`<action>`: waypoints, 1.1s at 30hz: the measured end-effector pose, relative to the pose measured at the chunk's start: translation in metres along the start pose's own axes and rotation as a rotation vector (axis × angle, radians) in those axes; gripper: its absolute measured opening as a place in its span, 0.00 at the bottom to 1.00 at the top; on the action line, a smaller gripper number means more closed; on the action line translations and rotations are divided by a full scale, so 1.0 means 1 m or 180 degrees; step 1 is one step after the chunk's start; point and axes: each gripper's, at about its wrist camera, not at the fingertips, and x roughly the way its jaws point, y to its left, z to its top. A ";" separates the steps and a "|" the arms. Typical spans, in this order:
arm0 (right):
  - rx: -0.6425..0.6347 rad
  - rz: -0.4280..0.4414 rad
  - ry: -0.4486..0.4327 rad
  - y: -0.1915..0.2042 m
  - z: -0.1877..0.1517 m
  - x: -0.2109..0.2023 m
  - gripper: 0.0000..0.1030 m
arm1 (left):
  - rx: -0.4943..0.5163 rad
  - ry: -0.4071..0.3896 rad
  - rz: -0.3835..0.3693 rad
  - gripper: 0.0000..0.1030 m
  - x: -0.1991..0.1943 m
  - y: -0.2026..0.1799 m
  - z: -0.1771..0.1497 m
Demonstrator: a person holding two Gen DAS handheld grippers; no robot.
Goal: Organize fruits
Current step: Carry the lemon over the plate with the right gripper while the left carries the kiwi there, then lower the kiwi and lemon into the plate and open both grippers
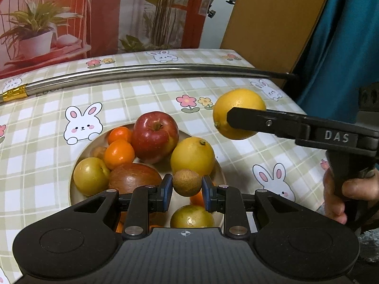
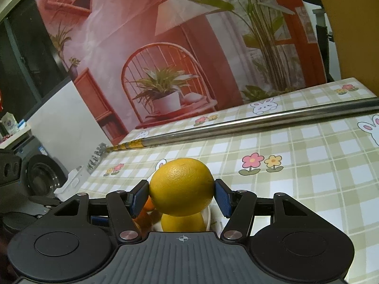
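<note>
The left tongs (image 1: 187,185) pinch a small, round, rough brown fruit (image 1: 187,182) just above the pale plate (image 1: 78,158). The plate's near part is hidden behind the tongs. On it lie a glossy red apple (image 1: 155,136), a smooth lemon (image 1: 192,156), small oranges (image 1: 119,153) and a yellow-green plum (image 1: 90,176). The right tongs (image 2: 182,195) clamp a dimpled yellow lemon (image 2: 181,185) over the checked, rabbit-printed table (image 2: 308,177). A shiny metal rod (image 1: 142,72) lies across the cloth.

Glossy apple (image 1: 154,136), shiny metal pole (image 1: 142,74)
</note>
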 end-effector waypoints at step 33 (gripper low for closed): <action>-0.0709 0.0026 0.0420 0.055 -0.016 0.019 0.54 | -0.0833 -0.0815 0.0434 0.45 -0.069 0.044 -0.020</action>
